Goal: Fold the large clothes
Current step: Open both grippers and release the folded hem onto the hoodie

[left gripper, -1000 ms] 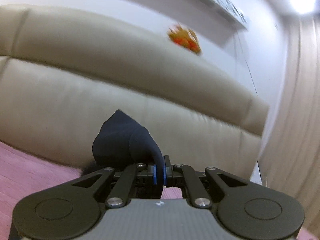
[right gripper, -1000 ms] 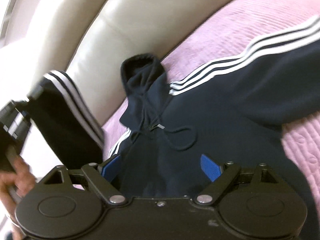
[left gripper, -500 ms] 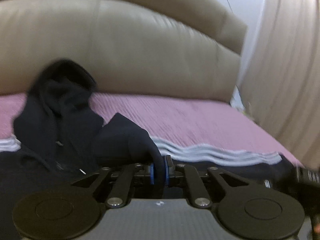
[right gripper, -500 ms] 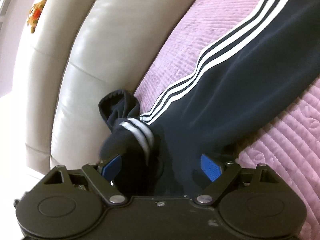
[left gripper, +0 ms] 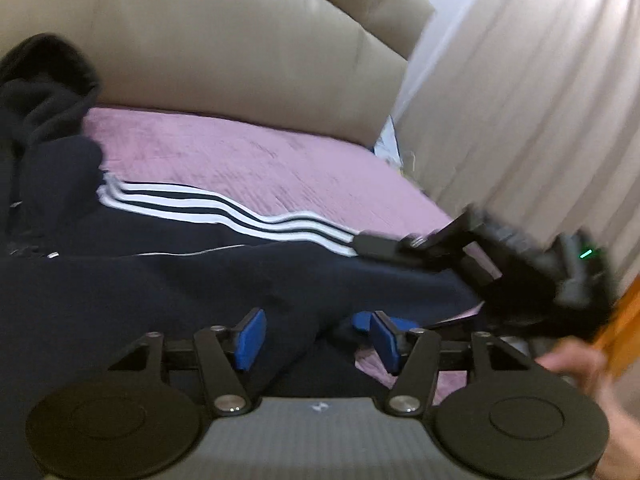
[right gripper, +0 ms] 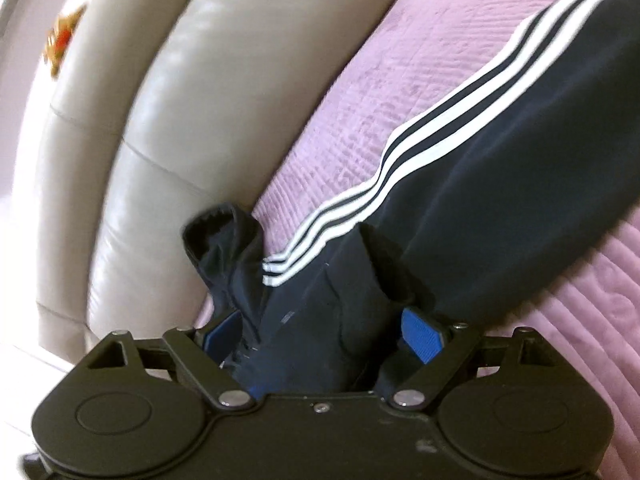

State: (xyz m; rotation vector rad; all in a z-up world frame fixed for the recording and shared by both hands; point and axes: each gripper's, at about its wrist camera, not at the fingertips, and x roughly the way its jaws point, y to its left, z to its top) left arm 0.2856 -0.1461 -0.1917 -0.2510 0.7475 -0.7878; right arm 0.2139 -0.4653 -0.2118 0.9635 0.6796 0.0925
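A navy hoodie (left gripper: pixel 168 280) with three white sleeve stripes (left gripper: pixel 224 210) lies flat on a pink bedspread (left gripper: pixel 260 160); its hood (left gripper: pixel 44 76) is bunched against the headboard. My left gripper (left gripper: pixel 318 336) hovers low over the body of the hoodie. Its jaws are opening, and the blue pads stand apart with fabric below them, not pinched. My right gripper (right gripper: pixel 322 334) is open wide over the folded-in sleeve and cuff (right gripper: pixel 360 280); cloth lies between its pads without being pressed. Its black housing (left gripper: pixel 532 268) shows at the right in the left wrist view.
A beige padded headboard (left gripper: pixel 240 52) runs behind the bed, and a pale curtain (left gripper: pixel 520 100) hangs at the right. A small orange toy (right gripper: pixel 60 40) sits on top of the headboard. A person's hand (left gripper: pixel 580 364) holds the right gripper.
My left gripper tipped down to the bed and let go of the dark sleeve end, which now lies on the hoodie. The right gripper closed in over the folded sleeve.
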